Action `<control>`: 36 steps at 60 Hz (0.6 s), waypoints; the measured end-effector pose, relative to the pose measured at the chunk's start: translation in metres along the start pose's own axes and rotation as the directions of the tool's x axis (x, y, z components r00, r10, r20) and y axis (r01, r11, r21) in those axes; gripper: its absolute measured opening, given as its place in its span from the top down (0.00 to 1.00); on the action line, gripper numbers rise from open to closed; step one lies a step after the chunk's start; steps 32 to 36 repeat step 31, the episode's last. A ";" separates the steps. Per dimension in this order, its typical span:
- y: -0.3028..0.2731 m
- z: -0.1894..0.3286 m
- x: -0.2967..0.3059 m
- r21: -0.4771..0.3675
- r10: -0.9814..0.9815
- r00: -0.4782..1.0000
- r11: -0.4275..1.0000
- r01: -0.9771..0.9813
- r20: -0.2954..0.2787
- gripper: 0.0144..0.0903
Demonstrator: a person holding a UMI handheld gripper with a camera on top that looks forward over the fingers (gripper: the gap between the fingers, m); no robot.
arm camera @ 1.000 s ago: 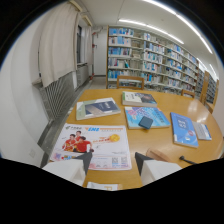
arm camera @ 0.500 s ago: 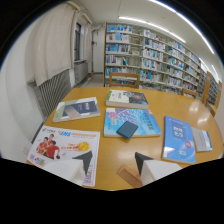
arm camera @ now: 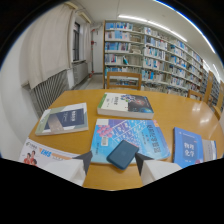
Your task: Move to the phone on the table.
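Gripper [arm camera: 113,161] over table [arm camera: 200,112], fingers spread apart.
Phone [arm camera: 122,154] lies on a blue book [arm camera: 130,137], between the fingertips, untouched, gap each side.

This is a library reading room. Tall bookshelves [arm camera: 150,55] packed with rows of books fill the far wall and run on toward the back of the room. Long strip lights [arm camera: 150,22] run along the ceiling above them. In front of the shelves stands a broad wooden table [arm camera: 175,107] with a wooden chair [arm camera: 122,80] pushed in at its far side. Several books [arm camera: 125,104] and booklets lie flat across the tabletop, spread out as for reading. On one side a window [arm camera: 76,42] with a pale curtain [arm camera: 50,50] lets in daylight, and a ribbed radiator [arm camera: 47,92] sits along the wall beneath it.
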 end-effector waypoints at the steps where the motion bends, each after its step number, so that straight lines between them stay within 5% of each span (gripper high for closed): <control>1: -0.001 0.004 0.000 0.001 -0.001 1.000 1.000 0.001 0.001 0.08; 36: -0.002 0.047 0.008 -0.013 0.006 1.000 1.000 -0.006 -0.014 0.08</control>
